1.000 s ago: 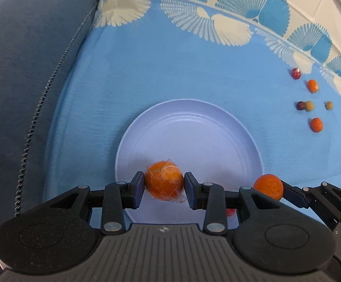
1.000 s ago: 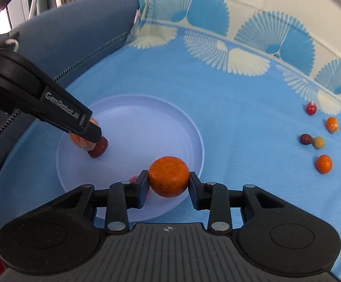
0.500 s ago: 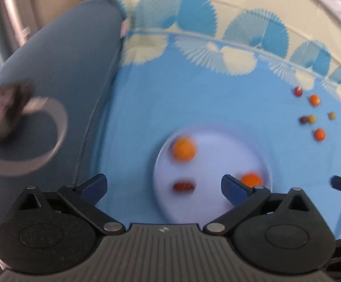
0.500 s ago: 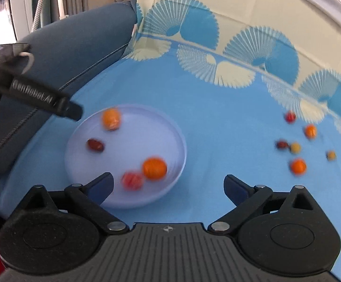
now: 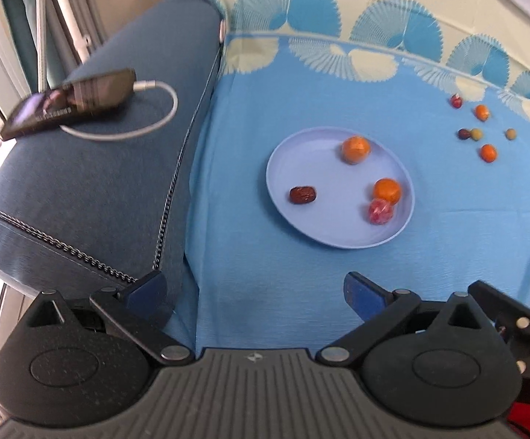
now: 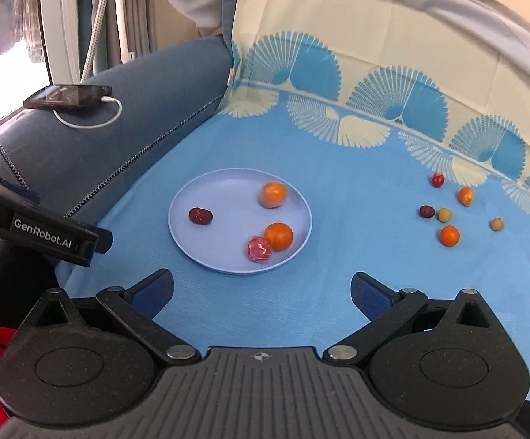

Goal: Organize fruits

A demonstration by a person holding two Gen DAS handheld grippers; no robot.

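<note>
Both wrist cameras look steeply down along their own fingers from above the near side of the sofa seat, sharing the plate [image 5: 283,168] [image 6: 180,226], blue cloth [image 5: 301,84] [image 6: 356,226] and phone [image 5: 71,102] [image 6: 67,97].

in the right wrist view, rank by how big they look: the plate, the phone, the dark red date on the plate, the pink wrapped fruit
1. plate
2. phone, though it lies farther from the camera, so its true size is unsure
3. pink wrapped fruit
4. date, close to the wrapped fruit
</note>
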